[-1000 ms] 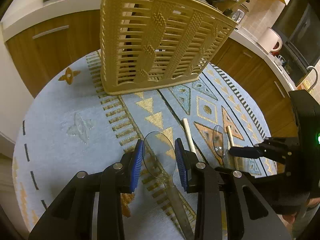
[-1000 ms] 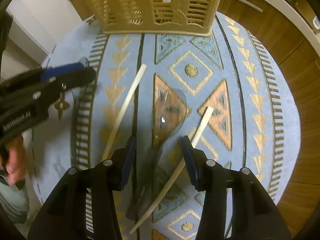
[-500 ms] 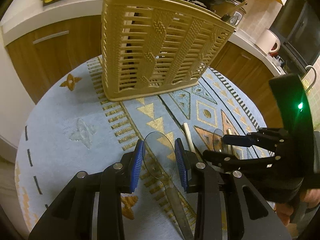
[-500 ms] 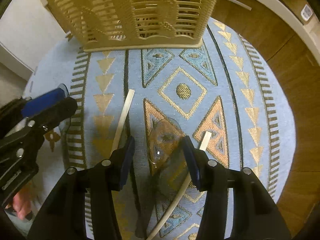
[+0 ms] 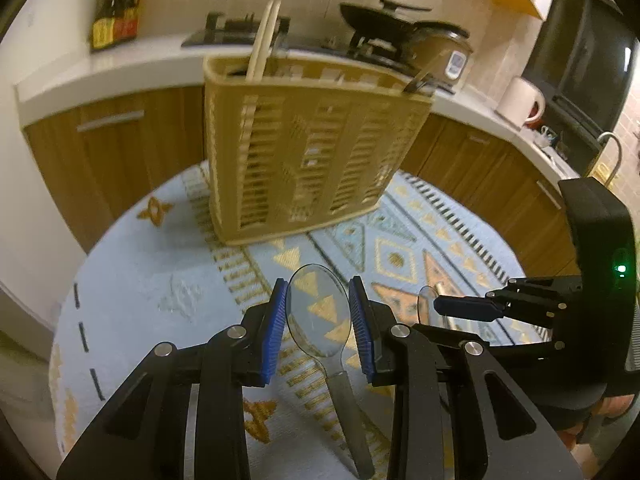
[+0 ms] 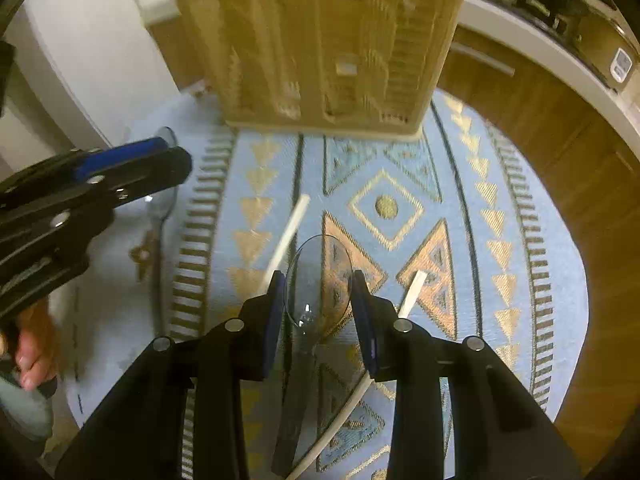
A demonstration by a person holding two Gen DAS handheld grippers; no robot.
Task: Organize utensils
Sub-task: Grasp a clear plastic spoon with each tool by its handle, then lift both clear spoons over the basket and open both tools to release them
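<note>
Your left gripper (image 5: 318, 318) had its jaws clamped on the bowl of a clear spoon (image 5: 316, 314), handle trailing back, lifted off the tabletop (image 5: 132, 280) so it could likely go into the slotted utensil basket (image 5: 308, 152) ahead. Two chopsticks (image 6: 286, 236) lay on the cloth between. Your right gripper (image 6: 318, 306) was closing its jaws onto a second clear spoon (image 6: 318, 276), pads pressing its bowl.

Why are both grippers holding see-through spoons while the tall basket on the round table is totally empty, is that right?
Not quite. Each gripper does hold a clear spoon, but the basket isn't empty: the left wrist view shows pale chopsticks sticking out of its top, and a dark handle at its other end.
</note>
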